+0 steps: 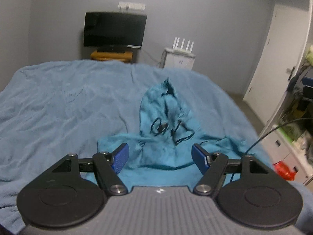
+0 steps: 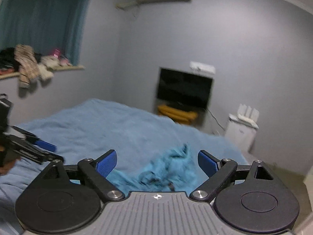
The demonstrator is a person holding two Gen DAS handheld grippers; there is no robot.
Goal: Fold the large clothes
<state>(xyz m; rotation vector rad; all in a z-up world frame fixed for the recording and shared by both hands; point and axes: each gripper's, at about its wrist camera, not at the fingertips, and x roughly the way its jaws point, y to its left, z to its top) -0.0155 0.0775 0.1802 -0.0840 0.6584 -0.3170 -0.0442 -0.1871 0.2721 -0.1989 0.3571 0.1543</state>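
Bed [image 1: 58,101]: covered by a light blue blanket, wrinkled; it fills the middle of both views.
Hoodie [image 1: 166,137]: teal, lying crumpled on the bed toward its right side, hood bunched up and standing above the body; dark lettering and a black drawstring show on the front. In the right wrist view it is blurred, just beyond the tongs.
TV [image 1: 114,30]: dark screen against the far wall, past the foot of the bed, on a stand with something yellow under it.
Door [image 1: 273,58]: white, on the right wall.
Cabinet [image 1: 179,58]: small, white, right of the TV, with a white router on top.
Left tongs [image 1: 160,156]: spread wide, blue pads apart, hovering just over the near edge of the hoodie; nothing between the pads.
Right tongs [image 2: 157,161]: spread wide, nothing gripped, above the hoodie; the left tongs show at the left edge of this view.
Clothes pile [image 2: 29,64]: heaped on a ledge below a teal curtain, upper left in the right wrist view.
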